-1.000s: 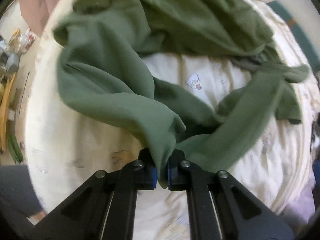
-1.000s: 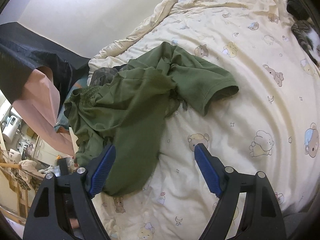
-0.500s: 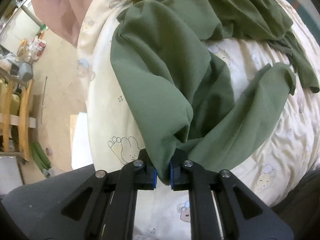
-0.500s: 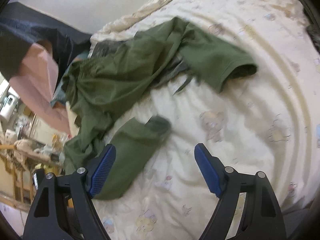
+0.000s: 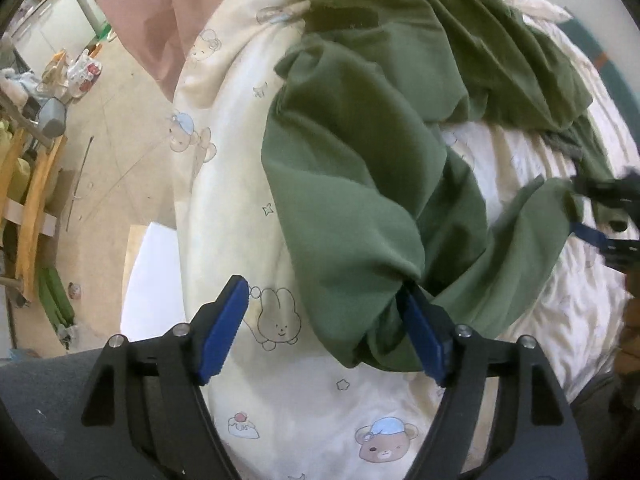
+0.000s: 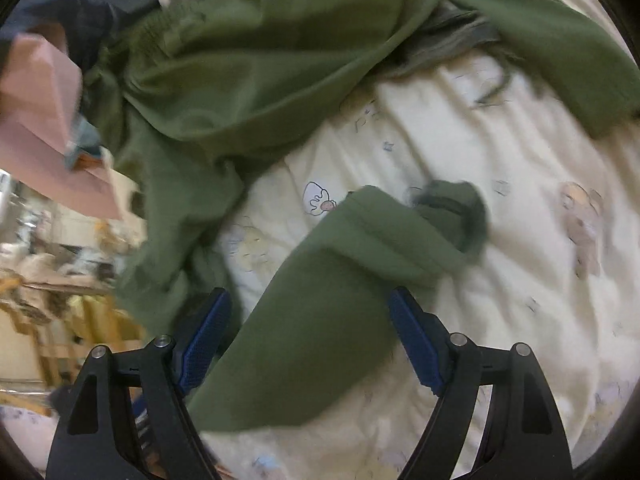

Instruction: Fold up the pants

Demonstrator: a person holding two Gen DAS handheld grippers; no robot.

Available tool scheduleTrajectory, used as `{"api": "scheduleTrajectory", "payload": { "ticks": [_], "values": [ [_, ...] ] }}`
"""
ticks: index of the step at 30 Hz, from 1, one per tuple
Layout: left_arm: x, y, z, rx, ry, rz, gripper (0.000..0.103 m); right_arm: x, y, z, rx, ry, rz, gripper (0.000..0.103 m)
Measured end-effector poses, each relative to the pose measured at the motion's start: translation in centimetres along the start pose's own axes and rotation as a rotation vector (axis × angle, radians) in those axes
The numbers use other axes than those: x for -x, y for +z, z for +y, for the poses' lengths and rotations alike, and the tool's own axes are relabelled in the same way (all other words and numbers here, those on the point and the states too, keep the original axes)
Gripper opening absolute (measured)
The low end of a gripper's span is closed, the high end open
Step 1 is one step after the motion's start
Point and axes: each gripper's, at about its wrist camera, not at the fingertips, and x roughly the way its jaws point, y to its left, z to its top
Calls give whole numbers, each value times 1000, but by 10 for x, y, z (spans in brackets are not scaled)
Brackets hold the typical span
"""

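Your left gripper (image 5: 324, 332) has let go: a second ago its jaws pinched a bunch of the green pants (image 5: 360, 184), and now they are opening, with the leg end slumped against the right pad only, unpressed. Your right gripper (image 6: 308, 340) has swung down over the other leg (image 6: 320, 308); its jaws stand wide, cloth between them, not touching.

In the right wrist view that leg runs from 7 o'clock below the jaws to its cuff at 1 o'clock. The waistband heaps at 12 o'clock on the bed (image 5: 304, 408). The right jaws look nearer that leg, so I judge the next grasp falls to them.
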Motion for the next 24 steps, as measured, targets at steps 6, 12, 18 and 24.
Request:
{"api": "scheduleTrajectory", "payload": {
  "ticks": [6,12,18,24],
  "values": [
    [13,6,6,28,-8,-65,74,-34,-3,10,31,-181,28,0],
    [25,10,5,43,-2,-119,74,37,-63,16,112,-62,-48,0],
    [27,12,-3,51,-27,-123,74,94,-124,22,215,13,-54,0],
    [35,7,-15,16,-24,-155,74,70,-93,16,111,7,-64,71]
  ]
}}
